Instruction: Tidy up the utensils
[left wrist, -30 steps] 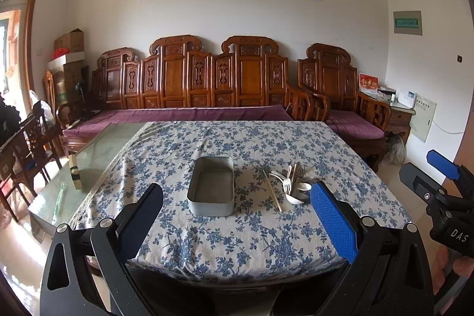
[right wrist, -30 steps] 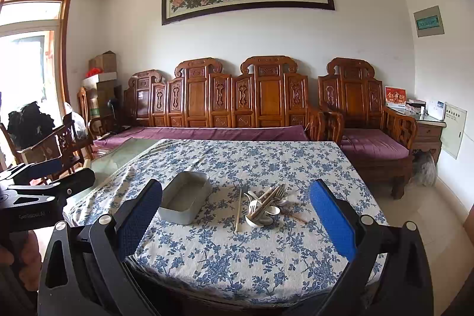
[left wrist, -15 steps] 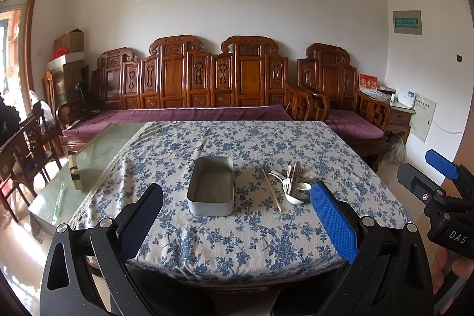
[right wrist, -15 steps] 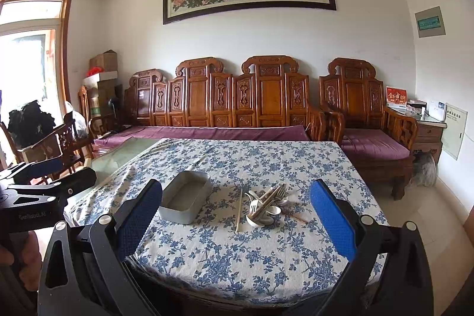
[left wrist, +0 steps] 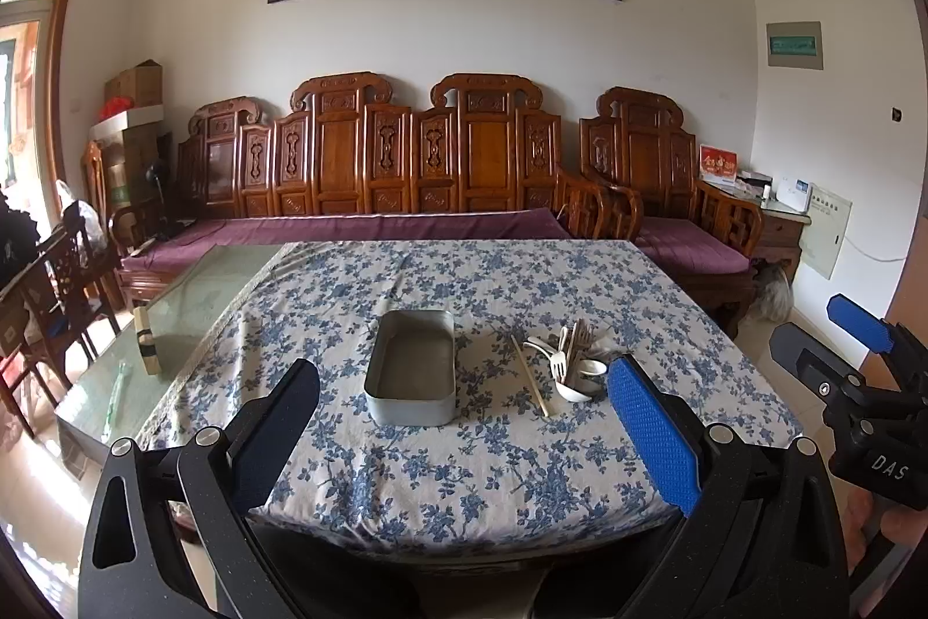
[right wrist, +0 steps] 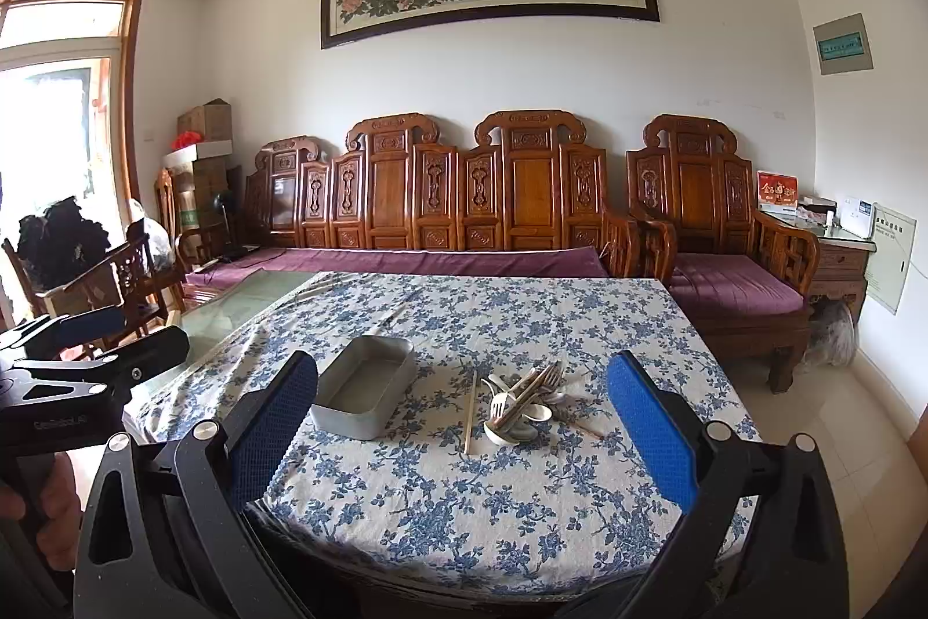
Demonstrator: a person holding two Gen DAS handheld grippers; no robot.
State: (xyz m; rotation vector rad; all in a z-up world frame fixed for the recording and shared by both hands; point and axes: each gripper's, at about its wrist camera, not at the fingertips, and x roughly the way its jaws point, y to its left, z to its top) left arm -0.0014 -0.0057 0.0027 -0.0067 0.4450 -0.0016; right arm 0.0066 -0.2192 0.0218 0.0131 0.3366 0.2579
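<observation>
Both the left tool [left wrist: 461, 422] and right tool [right wrist: 461, 422] gape wide, gripping nothing, near the worktop [left wrist: 464, 491] edge. An empty metal tin [left wrist: 410, 368] sits left of the heaped utensils [left wrist: 565, 361].

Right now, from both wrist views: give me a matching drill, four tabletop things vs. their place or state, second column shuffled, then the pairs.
Column 1
1. metal tin
2. lone chopstick
3. utensil pile
4. left gripper

Column 2
A. heaped forks and white spoons, right of the chopstick
B. open, holding nothing, short of the table's near edge
C. empty, lid off, on the floral tablecloth
D. lying flat between the tin and the pile

Pairs: 1-C, 2-D, 3-A, 4-B
</observation>
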